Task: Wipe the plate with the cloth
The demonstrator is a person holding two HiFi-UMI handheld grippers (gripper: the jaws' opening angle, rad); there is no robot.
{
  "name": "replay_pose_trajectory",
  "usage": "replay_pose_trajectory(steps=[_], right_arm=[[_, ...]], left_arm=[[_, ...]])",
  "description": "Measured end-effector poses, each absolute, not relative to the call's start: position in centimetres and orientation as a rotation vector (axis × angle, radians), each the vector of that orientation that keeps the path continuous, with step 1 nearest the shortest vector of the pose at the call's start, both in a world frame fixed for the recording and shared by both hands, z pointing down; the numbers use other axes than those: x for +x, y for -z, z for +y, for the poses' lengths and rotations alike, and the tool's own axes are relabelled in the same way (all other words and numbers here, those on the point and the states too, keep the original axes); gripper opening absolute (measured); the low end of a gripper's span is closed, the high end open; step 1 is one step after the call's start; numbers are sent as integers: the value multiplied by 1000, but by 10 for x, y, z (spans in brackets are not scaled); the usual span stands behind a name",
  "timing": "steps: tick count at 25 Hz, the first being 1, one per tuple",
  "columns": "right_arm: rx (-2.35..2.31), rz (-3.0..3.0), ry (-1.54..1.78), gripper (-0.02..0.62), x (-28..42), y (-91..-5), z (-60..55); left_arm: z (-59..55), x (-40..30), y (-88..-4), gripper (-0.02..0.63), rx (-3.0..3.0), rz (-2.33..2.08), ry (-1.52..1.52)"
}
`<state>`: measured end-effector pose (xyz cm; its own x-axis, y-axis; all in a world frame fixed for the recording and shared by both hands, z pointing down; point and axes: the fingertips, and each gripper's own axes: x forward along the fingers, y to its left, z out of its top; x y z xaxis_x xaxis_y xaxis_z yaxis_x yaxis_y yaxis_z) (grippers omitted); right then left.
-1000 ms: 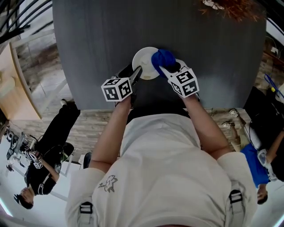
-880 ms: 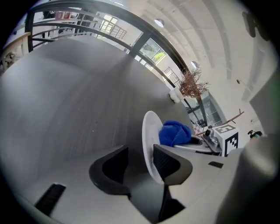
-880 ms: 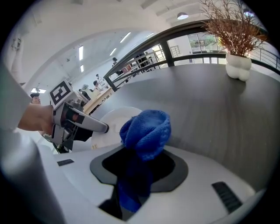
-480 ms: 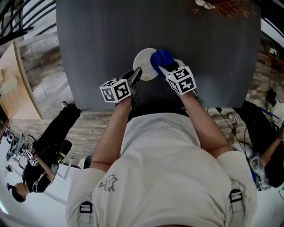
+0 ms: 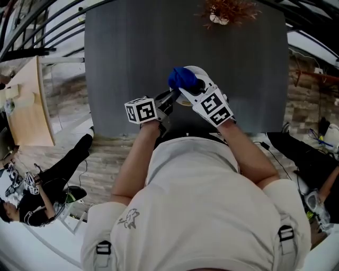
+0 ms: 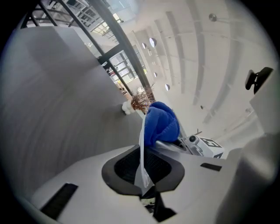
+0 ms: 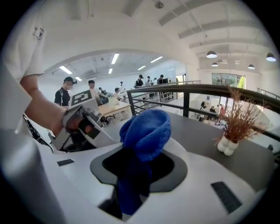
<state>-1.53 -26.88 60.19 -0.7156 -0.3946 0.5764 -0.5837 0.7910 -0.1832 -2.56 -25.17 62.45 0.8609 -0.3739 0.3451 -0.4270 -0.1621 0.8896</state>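
A white plate (image 5: 198, 73) is lifted off the dark grey table (image 5: 132, 53) and held on edge. My left gripper (image 5: 172, 97) is shut on its near rim. In the left gripper view the plate (image 6: 141, 140) shows as a thin white edge pinched between the pads of the left gripper (image 6: 144, 175). A blue cloth (image 5: 181, 78) is bunched in my right gripper (image 5: 192, 87), which is shut on it and holds it against the plate's face. The right gripper view shows the cloth (image 7: 146, 131) filling the right gripper (image 7: 133, 175), with the left gripper's marker cube (image 7: 83, 98) just beyond.
A small white vase of dried reddish twigs (image 5: 222, 13) stands at the table's far edge. A wooden desk (image 5: 26, 106) and dark railings lie to the left. A person in black (image 5: 32, 206) is on the floor at lower left.
The plate lay flat on the table before; now it is raised and tilted. Both grippers have risen, and the left jaws have shut on the rim. The cloth stays on the plate.
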Motion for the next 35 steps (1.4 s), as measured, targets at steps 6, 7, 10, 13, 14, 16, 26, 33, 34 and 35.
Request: replay_pose_trajectory(steps=[6, 7, 10, 13, 14, 16, 26, 33, 34, 35], right_arm=[[666, -2445, -447, 129, 27, -561, -217], [669, -2426, -437, 129, 37, -560, -211], [767, -2344, -409, 129, 85, -562, -217], [891, -2275, -361, 129, 129, -546, -245], [920, -2272, -320, 129, 136, -533, -255], [949, -2288, -226, 129, 136, -504, -266], [690, -2469, -147, 129, 63, -454, -205], [764, -2335, -234, 129, 120, -491, -214], [805, -2317, -229, 129, 130, -487, -224], [842, -2303, -214, 129, 138, -481, -234]], left_arm=[[-250, -12, -559, 23, 1831, -713, 80], [-249, -12, -551, 24, 1838, -730, 95], [-241, -4, -530, 31, 1899, -730, 71], [-232, 15, -515, 34, 1967, -683, 22], [-230, 22, -510, 34, 1994, -666, 7], [-223, 36, -503, 35, 2045, -633, -22], [-232, 38, -459, 21, 2096, -689, 96], [-233, 20, -453, 31, 2113, -724, 78], [-229, 24, -454, 32, 2122, -706, 58], [-225, 29, -454, 34, 2131, -686, 39]])
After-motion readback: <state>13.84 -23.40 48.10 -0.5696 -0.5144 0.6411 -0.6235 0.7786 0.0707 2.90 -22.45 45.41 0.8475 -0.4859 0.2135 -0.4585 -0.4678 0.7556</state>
